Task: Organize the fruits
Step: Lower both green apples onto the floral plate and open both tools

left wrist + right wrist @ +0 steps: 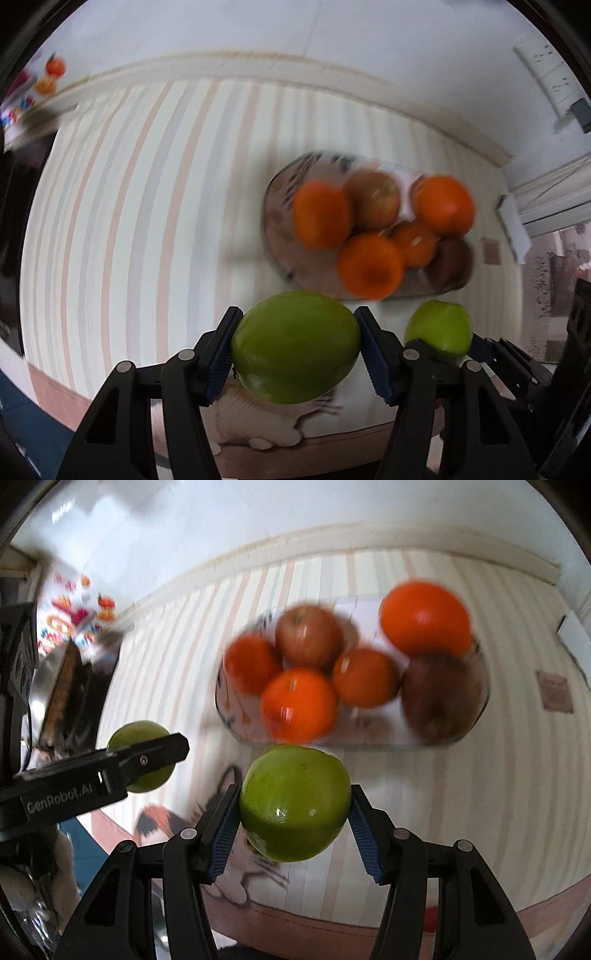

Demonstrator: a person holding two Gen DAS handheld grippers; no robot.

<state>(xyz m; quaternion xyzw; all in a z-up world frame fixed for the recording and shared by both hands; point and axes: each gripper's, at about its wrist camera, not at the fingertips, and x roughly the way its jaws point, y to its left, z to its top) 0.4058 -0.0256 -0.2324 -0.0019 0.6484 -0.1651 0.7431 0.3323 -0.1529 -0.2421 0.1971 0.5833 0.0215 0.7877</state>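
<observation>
Blurred fruit bowl (pixel 480 698), right tool (pixel 293 825) hiding green apple (pixel 295 801) sides

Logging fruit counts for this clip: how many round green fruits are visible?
2. One round green fruit is clamped in the left gripper; the other round green fruit is clamped in the right gripper. The glass bowl's pile may hide more.

A striped tablecloth (pixel 147 221) in pale pastel bands covers the table, with a cartoon cat print (pixel 236 849) near its 6 o'clock edge. A white wall socket panel (pixel 546 70) sits at 2 o'clock, and colourful stickers (pixel 74 616) (blurred) show at 10 o'clock.
</observation>
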